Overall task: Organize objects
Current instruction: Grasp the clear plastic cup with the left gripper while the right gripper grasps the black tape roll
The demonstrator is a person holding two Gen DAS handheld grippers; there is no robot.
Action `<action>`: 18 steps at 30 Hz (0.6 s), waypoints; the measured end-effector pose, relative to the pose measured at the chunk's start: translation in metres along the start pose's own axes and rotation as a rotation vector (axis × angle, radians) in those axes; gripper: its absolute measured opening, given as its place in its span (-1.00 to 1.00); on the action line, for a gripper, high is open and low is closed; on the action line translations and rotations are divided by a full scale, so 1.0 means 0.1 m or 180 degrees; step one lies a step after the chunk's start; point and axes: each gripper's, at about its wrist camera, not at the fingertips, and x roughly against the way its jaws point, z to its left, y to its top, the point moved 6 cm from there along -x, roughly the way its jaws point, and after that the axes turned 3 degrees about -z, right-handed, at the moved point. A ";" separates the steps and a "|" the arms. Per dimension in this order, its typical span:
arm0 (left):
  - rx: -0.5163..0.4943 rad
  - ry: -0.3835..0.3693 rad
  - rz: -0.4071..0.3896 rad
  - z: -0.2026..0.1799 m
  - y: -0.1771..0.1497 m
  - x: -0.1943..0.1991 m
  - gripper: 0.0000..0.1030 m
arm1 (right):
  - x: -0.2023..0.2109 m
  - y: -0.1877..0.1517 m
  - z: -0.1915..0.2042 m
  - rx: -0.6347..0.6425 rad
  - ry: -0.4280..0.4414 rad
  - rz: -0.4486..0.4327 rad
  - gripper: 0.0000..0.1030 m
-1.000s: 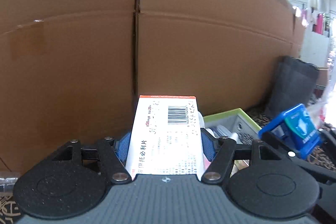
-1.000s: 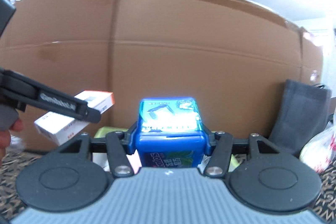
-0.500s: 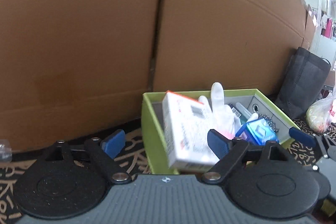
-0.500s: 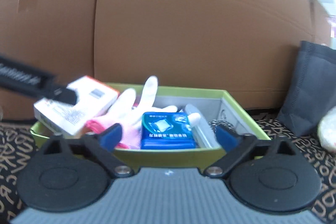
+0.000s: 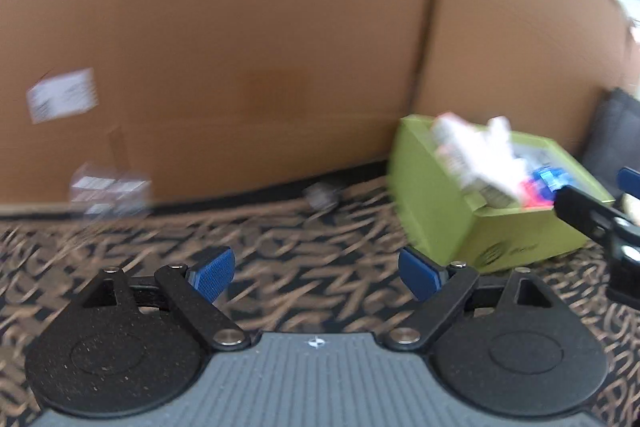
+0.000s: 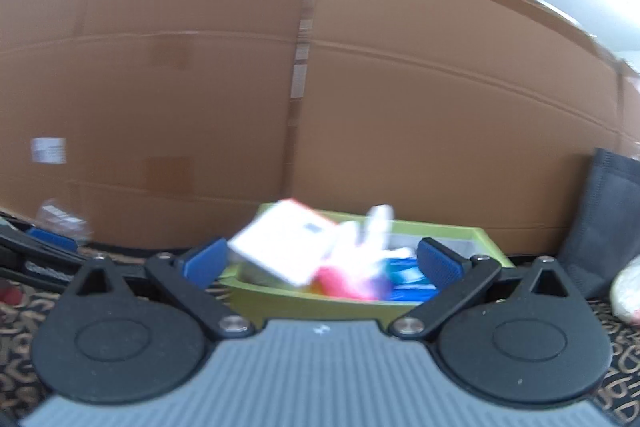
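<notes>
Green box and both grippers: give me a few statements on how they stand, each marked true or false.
1. The white carton lies in the green box. True.
2. The left gripper holds the white carton. False: its jaws are open with only carpet between them.
3. The right gripper is shut on the blue tin. False: it is open, and the tin is in the box.
4. A white glove sticks up out of the box. True.
5. The box stands in front of a cardboard wall. True.

Medicine box (image 6: 286,247) in tray (image 6: 304,301), cardboard carton (image 6: 360,107) behind
</notes>
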 end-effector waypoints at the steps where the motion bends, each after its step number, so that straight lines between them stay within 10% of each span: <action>1: 0.0042 0.0065 0.0044 0.13 -0.05 0.02 0.79 | 0.00 -0.01 0.13 0.0014 0.0108 0.0020 1.00; 11: 0.0471 0.0780 0.0076 1.40 -0.19 0.16 0.79 | -0.13 -0.29 1.50 0.0390 0.1038 0.0427 0.96; 18: 0.0403 0.0811 -0.0136 1.83 0.13 -0.14 0.79 | -0.82 -0.33 1.76 0.0232 0.1031 0.0752 0.76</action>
